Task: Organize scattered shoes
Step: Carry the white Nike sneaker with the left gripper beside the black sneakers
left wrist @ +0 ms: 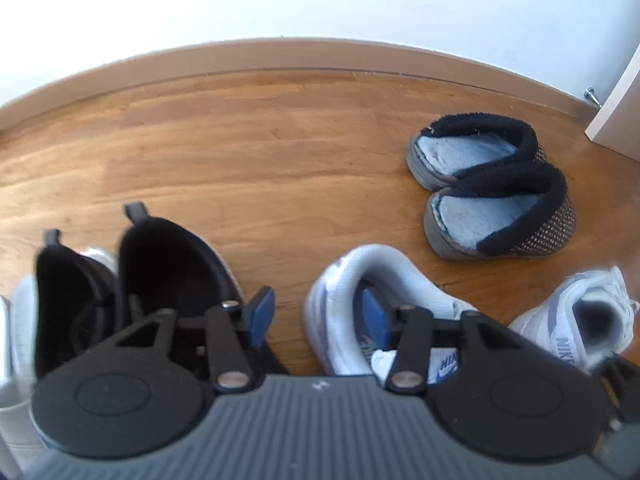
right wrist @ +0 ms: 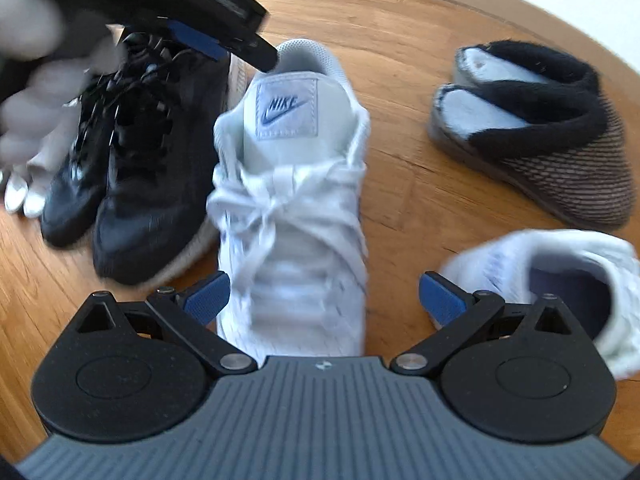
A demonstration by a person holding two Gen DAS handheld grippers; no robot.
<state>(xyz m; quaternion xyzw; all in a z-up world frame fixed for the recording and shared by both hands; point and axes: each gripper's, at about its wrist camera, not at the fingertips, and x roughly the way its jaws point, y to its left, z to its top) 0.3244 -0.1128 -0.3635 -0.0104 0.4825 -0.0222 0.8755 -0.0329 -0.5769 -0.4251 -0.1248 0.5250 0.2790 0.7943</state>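
Your left gripper stands spread, one finger inside the heel collar of the white sneaker, one outside. Your right gripper is spread wide over its toe. Black sneakers sit paired at nine o'clock, slippers at two o'clock, the second white sneaker askew at four o'clock. Close on the collar squarely before shifting it.

A home, likely an entryway or hallway, is showing here: warm wooden floorboards are running ahead of the left gripper to a wooden baseboard under a plain white wall. Worn house slippers are sitting ahead to its right, near a metal doorstop and a white door edge.
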